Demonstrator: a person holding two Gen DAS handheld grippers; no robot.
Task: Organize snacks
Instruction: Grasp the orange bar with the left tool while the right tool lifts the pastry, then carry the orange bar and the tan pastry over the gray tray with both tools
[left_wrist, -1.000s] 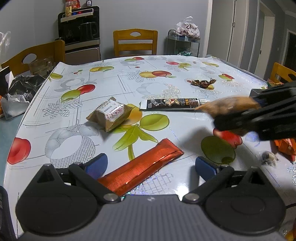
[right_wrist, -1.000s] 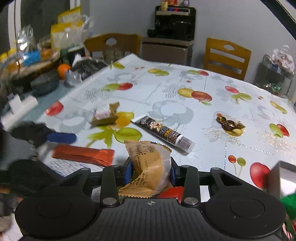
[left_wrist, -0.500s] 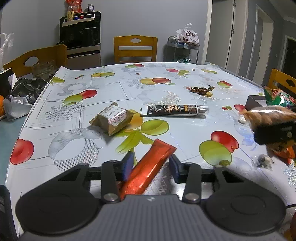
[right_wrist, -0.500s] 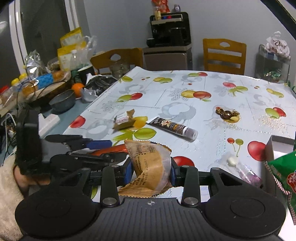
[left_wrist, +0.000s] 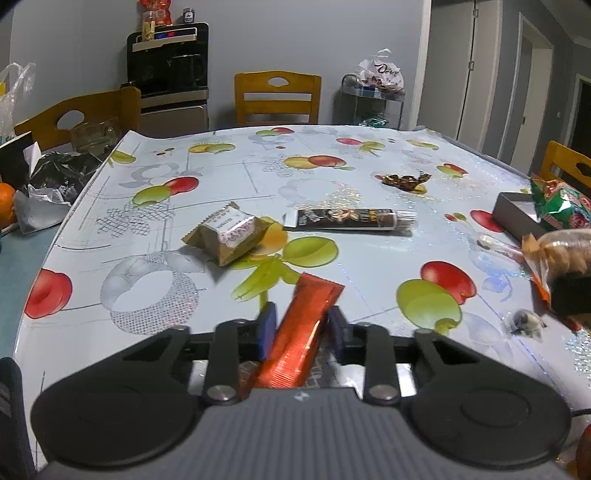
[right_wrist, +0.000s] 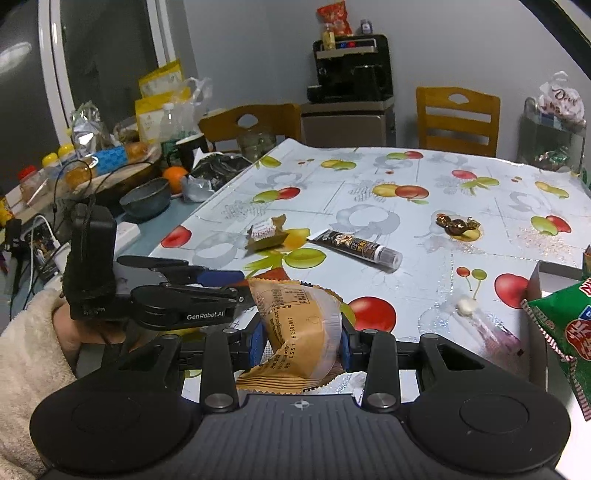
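Observation:
The jaws of my left gripper (left_wrist: 301, 328) are closing, and its blue pads press both sides of a red stick packet (left_wrist: 314, 295), which points away over the fruit-print tablecloth (left_wrist: 369, 266). My right gripper (right_wrist: 301, 339) is shut on a tan pastry packet (right_wrist: 299, 314), held above the table's near right part. In the left wrist view that pastry packet (left_wrist: 557, 251) shows at the right edge. Lying loose are a brown square packet (left_wrist: 229, 236), a dark tube (left_wrist: 347, 218) and a gold-brown candy (left_wrist: 404, 181). A green snack bag (right_wrist: 565, 325) rests in a grey box (right_wrist: 535, 284).
A clear-wrapped small candy (right_wrist: 480, 317) lies near the box. Off the table's left edge are a black bag (left_wrist: 62, 173), an orange (right_wrist: 175, 175) and a bowl (right_wrist: 146, 199). Wooden chairs (left_wrist: 277, 98) stand at the far side. A person's sleeve (right_wrist: 26, 347) shows behind the left gripper.
My left jaws went from wide apart to closed on the red stick packet, which swung to point along the fingers. The right gripper carried the pastry packet to the right.

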